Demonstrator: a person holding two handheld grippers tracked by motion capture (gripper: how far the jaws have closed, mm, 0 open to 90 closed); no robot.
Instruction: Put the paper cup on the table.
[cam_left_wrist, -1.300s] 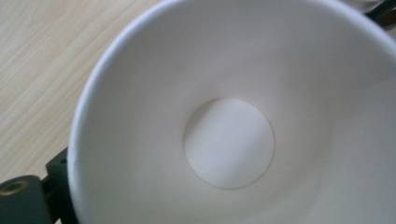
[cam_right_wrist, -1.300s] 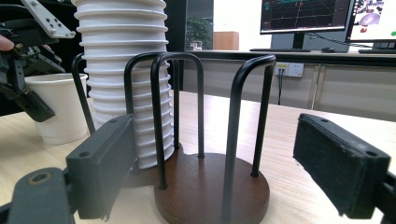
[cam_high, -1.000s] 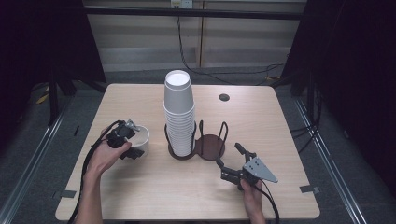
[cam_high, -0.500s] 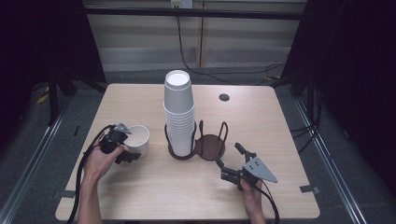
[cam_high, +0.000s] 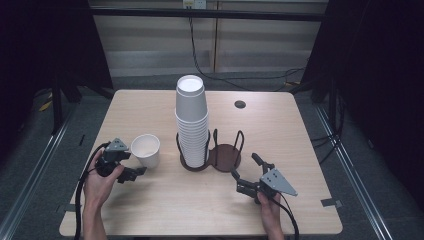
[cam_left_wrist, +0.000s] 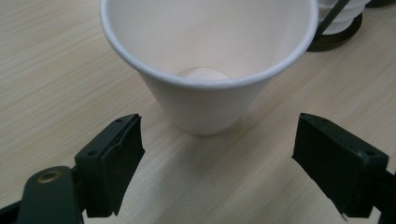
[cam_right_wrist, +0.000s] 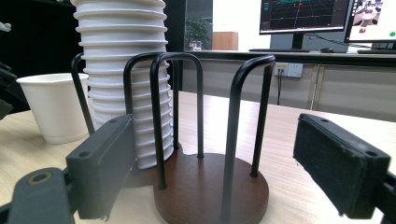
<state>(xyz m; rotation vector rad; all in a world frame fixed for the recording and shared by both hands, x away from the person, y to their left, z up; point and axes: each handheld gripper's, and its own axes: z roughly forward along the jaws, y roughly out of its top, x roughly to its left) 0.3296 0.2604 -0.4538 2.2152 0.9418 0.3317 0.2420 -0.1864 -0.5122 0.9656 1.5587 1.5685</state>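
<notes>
- Paper cup (cam_high: 146, 150): upright on the surface, at nine o'clock from the cup stack (cam_high: 191, 122); a second ago it sat tilted in the jaws, so it has just been set down.
- Left gripper (cam_high: 131, 168): jaws released, backed off from the cup toward seven o'clock.
- Right gripper (cam_high: 245, 175): jaws released, idle before the empty holder ring (cam_high: 225, 155).
- Left gripper view: cup's bare inside (cam_left_wrist: 205, 42), which the right gripper view hides.

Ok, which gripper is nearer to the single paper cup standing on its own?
Left. The left gripper sits right beside the single paper cup, jaws open and off it. The right gripper is across the table, past the cup holder.
</notes>
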